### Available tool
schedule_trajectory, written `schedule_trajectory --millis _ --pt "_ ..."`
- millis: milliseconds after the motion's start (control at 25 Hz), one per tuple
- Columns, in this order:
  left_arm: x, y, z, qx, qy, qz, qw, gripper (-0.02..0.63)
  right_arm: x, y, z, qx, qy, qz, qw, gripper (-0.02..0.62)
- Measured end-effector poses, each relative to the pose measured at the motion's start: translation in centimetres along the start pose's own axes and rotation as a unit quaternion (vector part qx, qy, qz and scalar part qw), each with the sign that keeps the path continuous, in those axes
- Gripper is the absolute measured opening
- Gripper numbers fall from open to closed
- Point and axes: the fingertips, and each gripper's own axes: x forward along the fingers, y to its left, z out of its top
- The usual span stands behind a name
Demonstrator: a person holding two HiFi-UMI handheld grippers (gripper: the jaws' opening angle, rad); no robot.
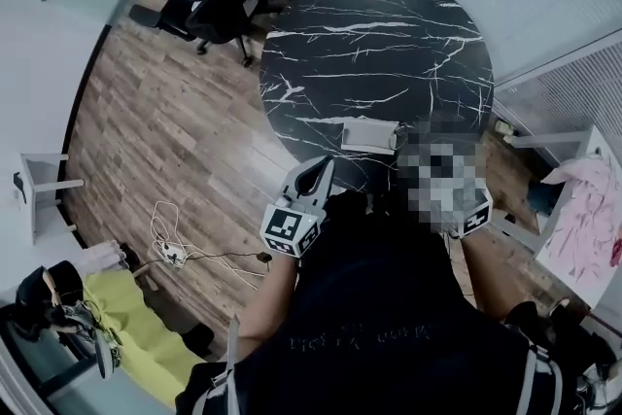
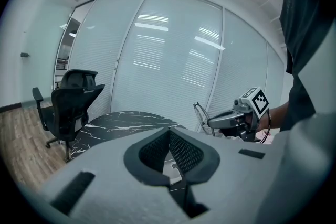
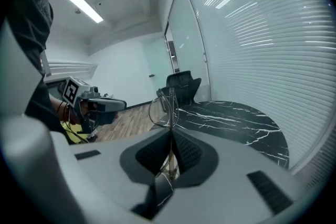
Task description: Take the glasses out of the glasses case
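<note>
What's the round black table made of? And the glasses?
The round table looks like black marble, or a marble-look top: shiny, with white veins. The glasses, pinched in the right gripper, seem to have a thin metal wire frame and clear lenses, though I can't be sure it's metal.

The person wears a black short-sleeved shirt with faint lettering and grey shoulder straps. The left tongs and right tongs are pale grey, each with black cross-hatched pads and a white cube bearing black square markers.
</note>
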Motion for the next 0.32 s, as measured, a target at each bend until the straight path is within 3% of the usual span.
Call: schedule_trajectory --millis 320 --pt "-0.7 -0.8 2.1 0.004 -0.028 -0.005 0.9996 0.018 -2.7 -0.5 1.0 0.023 -0.039 -0.002 0.999 0.032"
